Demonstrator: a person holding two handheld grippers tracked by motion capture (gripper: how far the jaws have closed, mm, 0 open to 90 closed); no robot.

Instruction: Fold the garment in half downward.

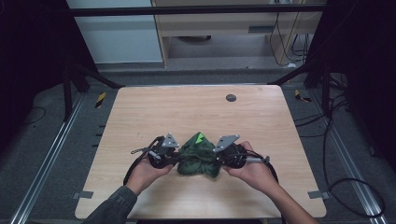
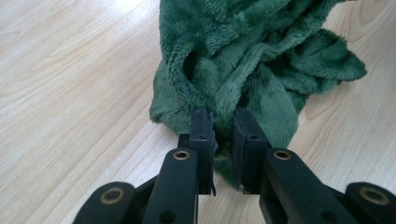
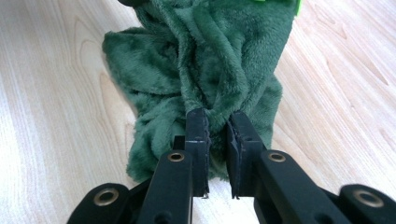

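Observation:
A crumpled dark green plush cloth (image 1: 198, 157) lies on the wooden table (image 1: 187, 112) near its front middle, with a small bright green patch (image 1: 200, 137) at its top. My left gripper (image 1: 176, 156) meets the cloth's left side. In the left gripper view the cloth (image 2: 243, 56) has a fold pinched between the jaws of the left gripper (image 2: 223, 114). My right gripper (image 1: 217, 157) grips the opposite side. In the right gripper view the right gripper (image 3: 217, 116) is shut on a ridge of the cloth (image 3: 210, 56). A hand holds each gripper.
A small dark round disc (image 1: 230, 97) sits in the tabletop near the far edge. Grey tape tabs (image 1: 82, 194) mark the front corners. Black frame posts (image 1: 93, 77) and loose cables (image 1: 355, 186) flank the table on the floor.

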